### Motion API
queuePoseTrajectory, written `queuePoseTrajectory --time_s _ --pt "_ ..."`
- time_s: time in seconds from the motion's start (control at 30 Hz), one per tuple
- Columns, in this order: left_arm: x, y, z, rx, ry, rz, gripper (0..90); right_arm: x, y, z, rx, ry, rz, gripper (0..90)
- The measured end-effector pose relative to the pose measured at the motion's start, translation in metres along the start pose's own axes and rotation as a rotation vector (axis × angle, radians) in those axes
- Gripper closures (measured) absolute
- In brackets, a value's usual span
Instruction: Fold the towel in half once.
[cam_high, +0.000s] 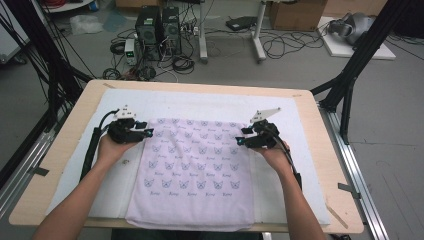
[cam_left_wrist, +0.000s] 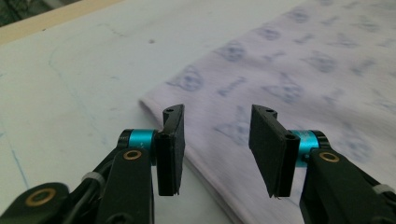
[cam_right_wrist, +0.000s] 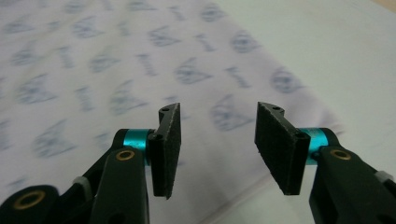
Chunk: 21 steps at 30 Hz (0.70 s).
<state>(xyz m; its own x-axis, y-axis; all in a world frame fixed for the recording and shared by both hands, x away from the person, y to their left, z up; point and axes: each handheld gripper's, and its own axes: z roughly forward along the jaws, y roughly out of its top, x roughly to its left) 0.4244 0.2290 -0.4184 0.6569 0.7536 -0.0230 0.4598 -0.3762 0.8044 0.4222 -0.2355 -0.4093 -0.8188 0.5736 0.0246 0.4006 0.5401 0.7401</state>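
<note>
Black jaws of the left gripper (cam_left_wrist: 215, 149) rise in the foreground of the left gripper view, standing apart with nothing between the pads; beyond them lies the left edge of a pale lilac cloth (cam_left_wrist: 289, 79) printed with small butterfly motifs. Likewise, in the right gripper view the right gripper (cam_right_wrist: 218, 149) holds its jaws parted and empty above the cloth's (cam_right_wrist: 140, 70) right side, near a far corner.

From the high view, the cloth (cam_high: 200, 170) lies spread flat on a white mat (cam_high: 200, 102) covering the wooden table (cam_high: 80, 115), its near hem reaching the table's front edge. Each gripper sits at one upper corner of the fabric: the left gripper (cam_high: 146, 131) at the far-left corner, the right gripper (cam_high: 241, 137) at the far-right corner, both pointing inward.

Step in hand, as judged: approach to the two far corners, presumably ahead of a fold toward the person. The next move calls for lowering each pair of pads around the fabric edge, closing on the top layer without catching the mat, and lifting both corners evenly so the cloth does not skew.
</note>
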Motion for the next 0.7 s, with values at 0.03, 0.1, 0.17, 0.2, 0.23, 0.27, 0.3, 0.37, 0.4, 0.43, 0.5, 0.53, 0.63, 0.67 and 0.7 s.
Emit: queuePoseTrajectory --time_s 0.03,0.1,0.17,0.2,0.23,0.27,0.3,0.37,0.4,0.43,0.5,0.53,0.63,0.67,0.7 --pt "0.006 0.004 0.005 0.011 0.013 -0.018 54.9 -0.006 0.002 0.003 0.005 -0.006 0.011 49.7" --pt "0.015 0.008 0.014 0.013 0.049 -0.046 52.7 -0.021 0.005 0.010 0.019 -0.035 0.044 49.2" --pt "0.024 0.010 0.025 0.055 0.069 -0.082 48.7 -0.031 0.004 0.016 0.032 -0.057 0.065 48.4" --pt "0.026 0.009 0.029 0.078 0.069 -0.089 45.2 -0.037 0.003 0.020 0.054 -0.073 0.080 48.3" --pt "0.028 0.008 0.035 0.098 0.066 -0.099 43.8 -0.039 0.002 0.022 0.055 -0.086 0.084 48.4" --pt "0.029 0.007 0.038 0.104 0.058 -0.102 43.0 -0.044 -0.001 0.025 0.053 -0.088 0.113 48.3" --pt "0.029 0.006 0.041 0.108 0.054 -0.105 43.2 -0.047 -0.005 0.028 0.050 -0.079 0.140 48.4" --pt "0.027 0.005 0.045 0.106 0.057 -0.078 48.2 -0.049 -0.009 0.034 0.068 -0.063 0.171 50.3" --pt "0.027 0.005 0.045 0.094 0.021 -0.081 62.4 -0.049 -0.009 0.034 0.059 -0.068 0.176 56.5" --pt "0.025 0.006 0.046 0.091 0.016 -0.068 75.6 -0.050 -0.009 0.034 0.050 -0.050 0.185 68.7" --pt "0.023 0.008 0.046 0.099 0.023 -0.048 83.8 -0.050 -0.008 0.035 0.064 -0.004 0.184 80.8" --pt "0.024 0.010 0.046 0.104 0.028 -0.044 84.7 -0.049 -0.006 0.035 0.067 -0.004 0.173 82.3" --pt "0.026 0.017 0.040 0.076 0.054 -0.055 87.6 -0.049 -0.002 0.033 0.054 -0.028 0.170 83.9" --pt "0.026 0.021 0.038 0.074 0.061 -0.047 87.6 -0.049 -0.001 0.030 0.051 -0.051 0.161 84.1" --pt "0.026 0.025 0.036 0.069 0.068 -0.036 87.6 -0.050 0.001 0.027 0.036 -0.054 0.165 84.2"
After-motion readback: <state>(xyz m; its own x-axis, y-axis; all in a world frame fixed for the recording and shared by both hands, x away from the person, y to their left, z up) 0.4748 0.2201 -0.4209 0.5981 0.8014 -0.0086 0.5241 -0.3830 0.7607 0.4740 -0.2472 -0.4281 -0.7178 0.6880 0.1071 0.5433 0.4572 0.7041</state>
